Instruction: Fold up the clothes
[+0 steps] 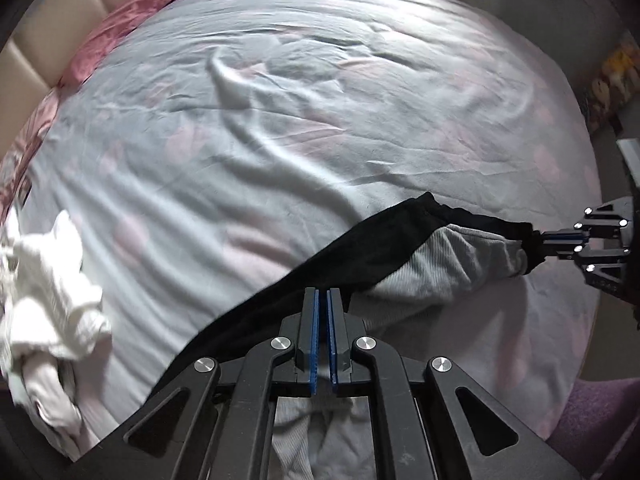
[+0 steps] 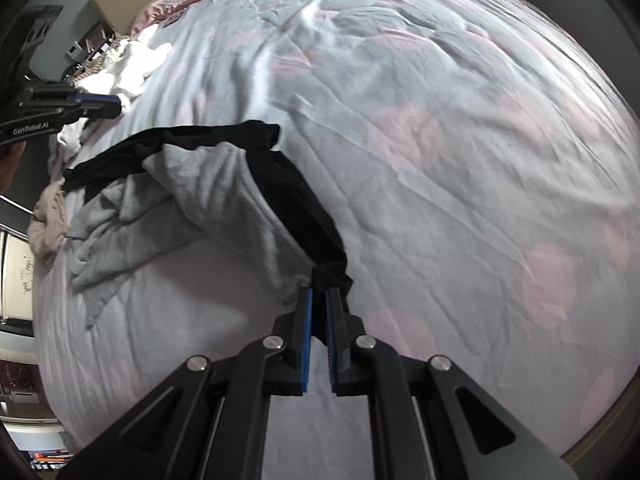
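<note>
The garment [image 1: 404, 248], grey ribbed fabric with a black band along one edge, hangs stretched between the two tongs above the bed [image 1: 280, 120], its lower grey part sagging onto the cover.

Left tongs [image 1: 323, 300]: blue pads nearly pressed together. In the left wrist view the black edge passes just in front of the tips; in the right wrist view the tips appear clear of the fabric. Whether anything is pinched cannot be told.

Right tongs [image 2: 319, 300]: pads drawn close, pinching a bunched black corner of the garment. The left wrist view confirms it, with fabric gathered at the tips.

The bed cover is pale grey with faint pink spots and is creased throughout. A pile of white clothes [image 1: 48, 304] lies near the bed's edge, well apart from the held garment. Pink bedding [image 1: 120, 20] lies against a beige padded headboard [image 1: 44, 40].
</note>
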A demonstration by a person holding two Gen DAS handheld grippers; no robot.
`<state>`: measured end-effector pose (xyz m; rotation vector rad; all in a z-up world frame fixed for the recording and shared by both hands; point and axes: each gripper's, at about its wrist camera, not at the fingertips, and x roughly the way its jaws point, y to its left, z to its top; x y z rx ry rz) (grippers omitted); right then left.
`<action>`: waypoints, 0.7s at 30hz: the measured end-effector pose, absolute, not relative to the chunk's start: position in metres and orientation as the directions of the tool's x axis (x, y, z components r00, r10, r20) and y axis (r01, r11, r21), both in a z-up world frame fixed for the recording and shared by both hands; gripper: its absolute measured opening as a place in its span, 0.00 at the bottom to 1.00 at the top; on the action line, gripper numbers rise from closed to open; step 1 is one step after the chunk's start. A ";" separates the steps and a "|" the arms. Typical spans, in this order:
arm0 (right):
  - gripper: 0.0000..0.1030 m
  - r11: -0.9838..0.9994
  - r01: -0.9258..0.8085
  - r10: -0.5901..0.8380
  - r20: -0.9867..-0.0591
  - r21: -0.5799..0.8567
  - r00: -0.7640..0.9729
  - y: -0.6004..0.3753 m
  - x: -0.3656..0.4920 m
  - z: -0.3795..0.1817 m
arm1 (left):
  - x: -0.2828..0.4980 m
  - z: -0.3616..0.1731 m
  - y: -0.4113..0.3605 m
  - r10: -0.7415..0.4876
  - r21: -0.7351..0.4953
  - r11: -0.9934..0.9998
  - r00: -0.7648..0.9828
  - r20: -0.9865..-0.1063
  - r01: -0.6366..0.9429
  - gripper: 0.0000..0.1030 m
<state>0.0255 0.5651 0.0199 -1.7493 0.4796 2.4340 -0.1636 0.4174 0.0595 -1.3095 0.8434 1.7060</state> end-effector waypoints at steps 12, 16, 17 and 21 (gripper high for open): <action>0.47 -0.877 -0.333 -0.235 -0.915 0.346 -0.329 0.602 0.045 0.001 | -0.201 -0.001 0.478 0.096 -0.074 -0.281 0.049 -0.994 -0.957 0.65; 0.46 -0.865 -0.334 -0.264 -0.906 0.374 -0.331 0.602 0.043 -0.008 | -0.202 -0.031 0.489 0.031 -0.112 -0.254 0.108 -0.994 -0.961 0.65; 0.46 -0.864 -0.335 -0.266 -0.905 0.377 -0.332 0.602 0.043 -0.009 | -0.202 -0.036 0.490 0.022 -0.120 -0.260 0.118 -0.993 -0.958 0.65; 0.42 -0.854 -0.340 -0.281 -0.900 0.393 -0.333 0.600 0.042 -0.014 | -0.202 -0.049 0.491 0.020 -0.133 -0.286 0.133 -0.991 -0.949 0.66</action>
